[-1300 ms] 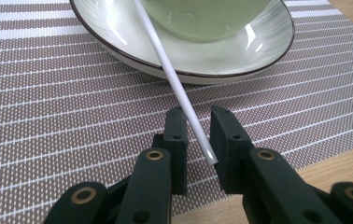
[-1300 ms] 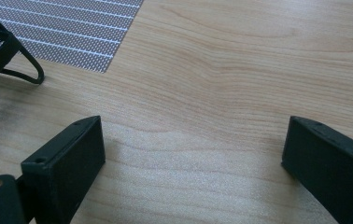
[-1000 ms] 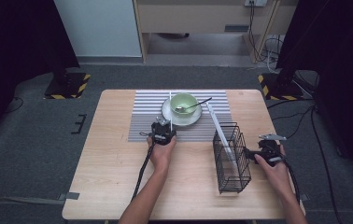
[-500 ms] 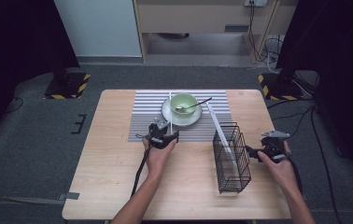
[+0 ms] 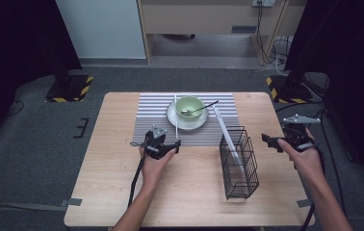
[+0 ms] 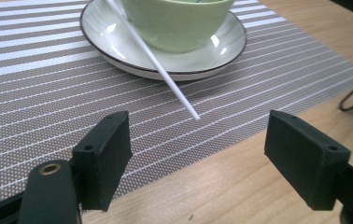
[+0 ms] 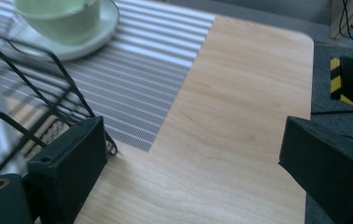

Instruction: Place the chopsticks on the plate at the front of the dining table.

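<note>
Left gripper [image 5: 163,144] level, fingers just opened; chopstick [image 6: 158,63] free.

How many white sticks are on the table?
2. One white stick leans across the plate beside the green bowl. The other white stick stands slanted in the black wire basket. More might hide inside the basket.

Bright overhead light on the table [image 5: 122,192], dark surroundings, right gripper view blurred.
</note>
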Action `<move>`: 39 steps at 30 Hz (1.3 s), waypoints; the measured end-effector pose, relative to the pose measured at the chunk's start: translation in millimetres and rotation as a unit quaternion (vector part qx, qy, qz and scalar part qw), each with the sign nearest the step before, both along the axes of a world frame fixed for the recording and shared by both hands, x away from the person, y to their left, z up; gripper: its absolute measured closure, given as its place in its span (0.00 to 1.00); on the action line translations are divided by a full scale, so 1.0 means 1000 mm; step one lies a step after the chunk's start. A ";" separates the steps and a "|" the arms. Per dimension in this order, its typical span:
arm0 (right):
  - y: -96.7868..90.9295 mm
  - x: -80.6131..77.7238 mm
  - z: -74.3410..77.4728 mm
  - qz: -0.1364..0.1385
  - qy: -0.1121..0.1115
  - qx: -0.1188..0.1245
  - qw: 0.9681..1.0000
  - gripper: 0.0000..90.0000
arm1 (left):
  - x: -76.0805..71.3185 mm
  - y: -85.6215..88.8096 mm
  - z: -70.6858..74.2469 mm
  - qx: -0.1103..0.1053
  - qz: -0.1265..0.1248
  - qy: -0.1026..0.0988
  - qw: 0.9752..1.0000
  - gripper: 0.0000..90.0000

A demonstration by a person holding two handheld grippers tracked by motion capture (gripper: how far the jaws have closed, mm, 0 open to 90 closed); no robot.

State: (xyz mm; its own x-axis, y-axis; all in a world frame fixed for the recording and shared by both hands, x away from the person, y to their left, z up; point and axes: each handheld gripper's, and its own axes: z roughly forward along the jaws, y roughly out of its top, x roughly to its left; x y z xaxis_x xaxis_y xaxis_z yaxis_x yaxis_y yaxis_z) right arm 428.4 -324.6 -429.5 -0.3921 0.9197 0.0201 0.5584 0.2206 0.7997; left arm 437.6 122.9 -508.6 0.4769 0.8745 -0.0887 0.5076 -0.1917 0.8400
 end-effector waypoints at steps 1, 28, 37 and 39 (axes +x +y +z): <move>0.000 0.000 0.007 0.002 -0.003 0.003 1.000 0.11 | -0.002 0.001 0.000 0.007 -0.002 -0.006 1.000 0.24; 0.070 0.009 0.091 0.083 -0.030 0.013 0.996 0.46 | -0.013 0.040 0.011 0.004 -0.002 0.001 1.000 0.09; 0.107 0.013 0.091 0.118 -0.030 0.002 0.993 0.58 | -0.014 0.044 0.015 -0.001 -0.001 0.003 1.000 0.10; 0.115 0.016 0.087 0.123 -0.028 0.000 0.992 0.62 | -0.014 0.043 0.014 0.003 -0.001 0.005 1.000 0.10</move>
